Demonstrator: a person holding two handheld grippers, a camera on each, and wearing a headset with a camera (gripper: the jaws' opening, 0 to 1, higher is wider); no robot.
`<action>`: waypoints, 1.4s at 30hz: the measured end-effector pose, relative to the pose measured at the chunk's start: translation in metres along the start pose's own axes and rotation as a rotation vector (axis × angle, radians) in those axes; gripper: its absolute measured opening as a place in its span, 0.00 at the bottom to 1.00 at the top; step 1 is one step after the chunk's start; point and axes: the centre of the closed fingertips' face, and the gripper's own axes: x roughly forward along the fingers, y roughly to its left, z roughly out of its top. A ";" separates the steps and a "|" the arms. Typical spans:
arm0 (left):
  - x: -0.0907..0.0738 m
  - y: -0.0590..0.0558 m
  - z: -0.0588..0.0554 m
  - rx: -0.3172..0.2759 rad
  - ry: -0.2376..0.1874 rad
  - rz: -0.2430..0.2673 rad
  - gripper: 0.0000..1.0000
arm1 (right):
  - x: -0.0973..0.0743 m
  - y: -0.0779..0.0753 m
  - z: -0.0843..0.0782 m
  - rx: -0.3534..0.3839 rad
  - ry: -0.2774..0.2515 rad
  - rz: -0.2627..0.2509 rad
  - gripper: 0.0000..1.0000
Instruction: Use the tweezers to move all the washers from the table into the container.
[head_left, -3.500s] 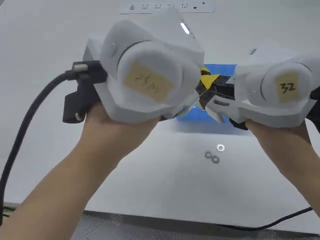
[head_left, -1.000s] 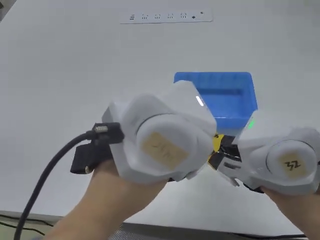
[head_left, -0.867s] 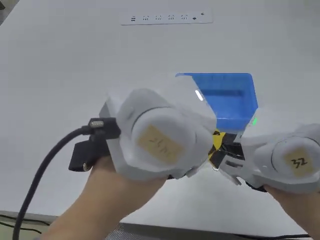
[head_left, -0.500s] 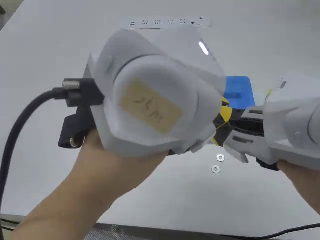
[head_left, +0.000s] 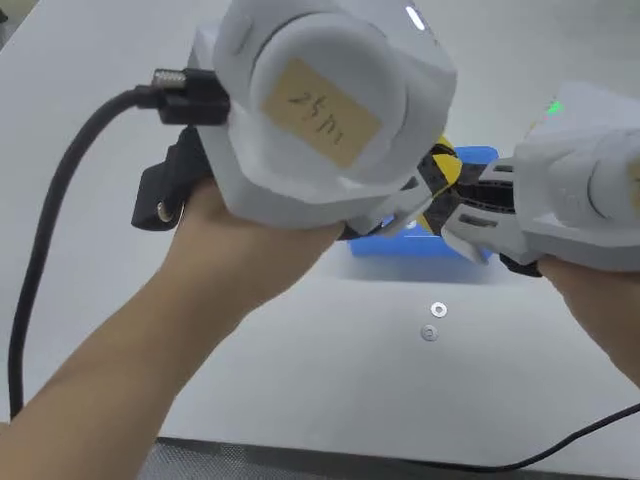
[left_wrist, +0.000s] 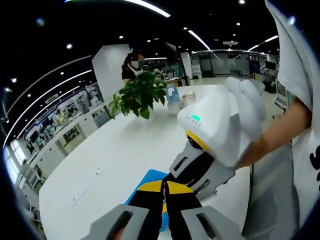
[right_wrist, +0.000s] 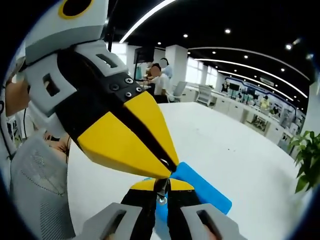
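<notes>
Two small metal washers (head_left: 438, 310) (head_left: 430, 333) lie on the white table in front of the blue container (head_left: 400, 246), which the grippers partly hide. My left gripper (left_wrist: 164, 194) is shut, and its yellow tips (right_wrist: 150, 150) meet the tip of my right gripper (right_wrist: 161, 189) above the container (right_wrist: 202, 192). The right gripper is shut on a thin dark sliver that looks like the tweezers (right_wrist: 160, 186). In the head view both white gripper bodies, left (head_left: 320, 100) and right (head_left: 570, 190), hover over the table, and their tips touch at the container's near edge.
A black cable (head_left: 60, 210) trails from the left gripper toward the table's near edge. The table's front edge (head_left: 330, 455) runs along the bottom. Beyond the table there is a potted plant (left_wrist: 140, 95), and people stand there too.
Three washers lay on the table 3.5 s ago and two lie there now. Both grippers dipped low toward the table front, then rose back over the container's near side.
</notes>
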 end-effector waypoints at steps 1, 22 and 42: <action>-0.001 -0.002 -0.002 -0.003 0.008 0.004 0.00 | 0.003 -0.001 -0.002 0.003 0.007 -0.003 0.03; 0.032 0.016 -0.039 -0.085 0.031 -0.003 0.00 | 0.023 0.007 -0.026 0.061 0.058 0.004 0.03; 0.002 -0.026 -0.015 -0.079 -0.020 -0.093 0.00 | -0.027 0.036 -0.023 0.049 0.029 0.008 0.05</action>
